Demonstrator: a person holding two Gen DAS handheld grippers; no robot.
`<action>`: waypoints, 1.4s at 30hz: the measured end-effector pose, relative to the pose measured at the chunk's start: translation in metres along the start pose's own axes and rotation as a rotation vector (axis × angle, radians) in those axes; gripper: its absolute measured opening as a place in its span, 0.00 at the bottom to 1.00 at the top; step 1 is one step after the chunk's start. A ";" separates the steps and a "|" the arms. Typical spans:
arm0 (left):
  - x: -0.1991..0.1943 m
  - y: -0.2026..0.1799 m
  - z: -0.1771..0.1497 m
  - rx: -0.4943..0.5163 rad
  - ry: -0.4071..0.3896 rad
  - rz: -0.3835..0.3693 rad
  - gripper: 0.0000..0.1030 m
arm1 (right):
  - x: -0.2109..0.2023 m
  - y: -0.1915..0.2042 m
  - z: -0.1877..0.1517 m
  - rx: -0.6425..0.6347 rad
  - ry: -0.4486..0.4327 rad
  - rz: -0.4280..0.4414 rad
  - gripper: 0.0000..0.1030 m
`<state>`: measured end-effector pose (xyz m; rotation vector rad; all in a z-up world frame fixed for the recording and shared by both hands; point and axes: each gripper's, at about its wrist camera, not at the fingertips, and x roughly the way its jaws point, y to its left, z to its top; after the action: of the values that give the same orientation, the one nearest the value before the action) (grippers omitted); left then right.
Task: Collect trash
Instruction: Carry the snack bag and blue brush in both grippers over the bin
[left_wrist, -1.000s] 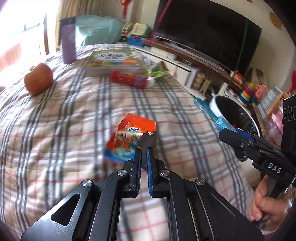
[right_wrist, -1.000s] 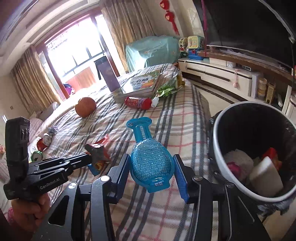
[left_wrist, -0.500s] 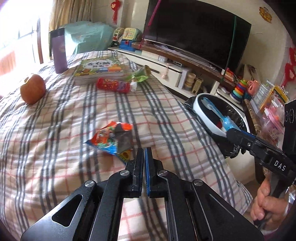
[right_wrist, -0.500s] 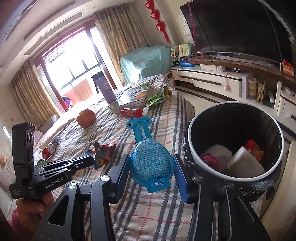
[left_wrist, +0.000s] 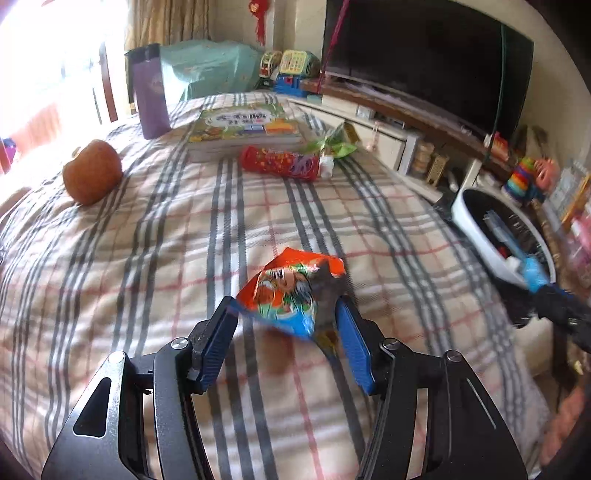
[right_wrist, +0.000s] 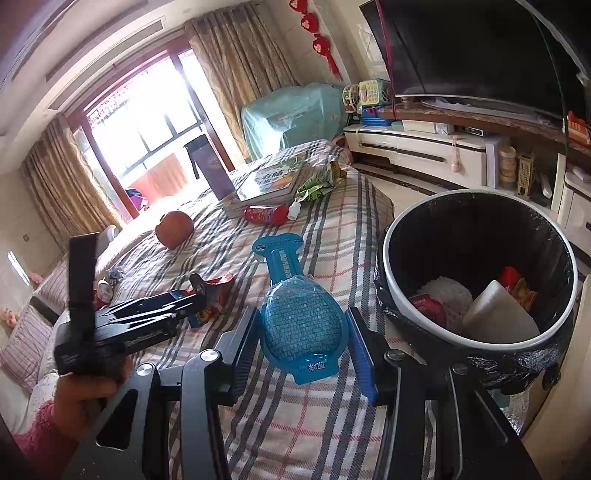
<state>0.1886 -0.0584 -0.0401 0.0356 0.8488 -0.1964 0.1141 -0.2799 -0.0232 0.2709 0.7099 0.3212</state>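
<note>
An orange snack wrapper (left_wrist: 291, 288) lies crumpled on the plaid bed cover (left_wrist: 184, 258). My left gripper (left_wrist: 284, 310) is opening, its blue pads on either side of the wrapper's near end without pressing it. From the right wrist view that left gripper (right_wrist: 197, 291) reaches in at the left, with the wrapper (right_wrist: 218, 291) at its tips. My right gripper (right_wrist: 304, 325) is shut on a blue plastic blister pack (right_wrist: 295, 314), held above the bed edge just left of the bin (right_wrist: 386, 258). The bin is black-lined with a white rim and holds several pieces of trash.
Further up the bed lie a red tube (left_wrist: 279, 164), a green wrapper (left_wrist: 332, 146), a stack of books (left_wrist: 243, 129), a purple cup (left_wrist: 149, 99) and a round orange fruit (left_wrist: 92, 177). A TV cabinet (right_wrist: 424, 147) runs along the wall beyond the bin.
The left jaws were shut on the wrapper, then shut behind it as it lay on the bed, and now stand apart around it. The right gripper carried the blue pack closer to the bin.
</note>
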 end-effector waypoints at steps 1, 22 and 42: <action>0.007 0.000 0.001 -0.001 0.014 -0.009 0.33 | 0.000 0.000 0.000 0.001 0.001 -0.002 0.46; -0.021 -0.065 0.016 0.088 -0.019 -0.178 0.06 | -0.035 -0.037 0.008 0.049 -0.062 -0.062 0.46; -0.016 -0.155 0.043 0.218 -0.017 -0.267 0.06 | -0.059 -0.095 0.013 0.128 -0.095 -0.149 0.46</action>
<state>0.1813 -0.2128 0.0075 0.1247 0.8104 -0.5391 0.0995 -0.3913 -0.0122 0.3506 0.6535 0.1207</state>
